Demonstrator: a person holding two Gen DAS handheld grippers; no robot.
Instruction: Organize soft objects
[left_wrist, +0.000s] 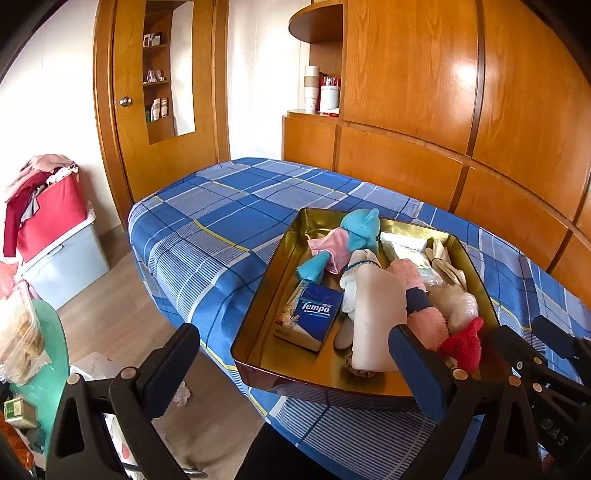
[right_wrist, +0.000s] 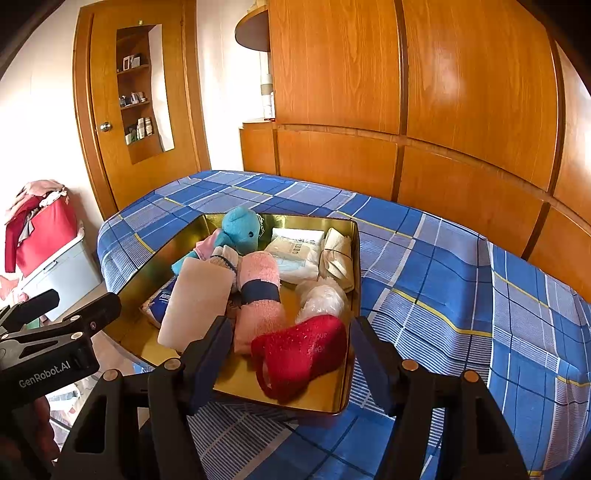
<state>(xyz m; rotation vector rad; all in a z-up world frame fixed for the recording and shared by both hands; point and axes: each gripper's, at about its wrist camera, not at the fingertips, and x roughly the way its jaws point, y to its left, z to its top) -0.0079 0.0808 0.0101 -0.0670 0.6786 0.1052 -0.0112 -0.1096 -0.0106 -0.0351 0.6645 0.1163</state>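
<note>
Wood-panelled room; a bed (right_wrist: 424, 258) covered in a blue plaid sheet is backed by the panelling. A gold-lined tin tray (right_wrist: 352, 295) is set on the sheet at the near edge, long axis running from the cameras toward the panelling.

Contents, read from the right wrist view with the tray centre as the clock's hub:
- Red sock (right_wrist: 306, 350) (left_wrist: 463, 343) at 6 o'clock, lying flat on the tray floor, long axis roughly 8 to 2, cuff opening turned toward 7.
- Pink sock roll (right_wrist: 258, 295) (left_wrist: 417, 295) just above and left of it, long axis 6 to 12, banded by a dark blue strip; the two appear to touch, though the overlap is hard to confirm.
- White flat pad (right_wrist: 195, 299) (left_wrist: 376, 314) at 9 o'clock, tilted, long axis 7 to 1.
- Blue plush toy (right_wrist: 242, 230) (left_wrist: 360, 229) at 11 o'clock, head toward the far wall.
- Tissue pack (left_wrist: 314, 314) at the tray's left side, partly hidden under the pad.
- Wrapped white packets (right_wrist: 299, 251) at 1 o'clock; clear plastic bundle (right_wrist: 321, 299) at 3 o'clock.

Right gripper (right_wrist: 288, 354): jaws held moderately wide, set either side of the red sock, nothing clamped. Left gripper (left_wrist: 291, 354): jaws spread wide, empty, poised over the tray's near left corner.

A red laundry bin (left_wrist: 48, 214) piled with clothes is noted at 9 o'clock, beside the door (left_wrist: 159, 110).
</note>
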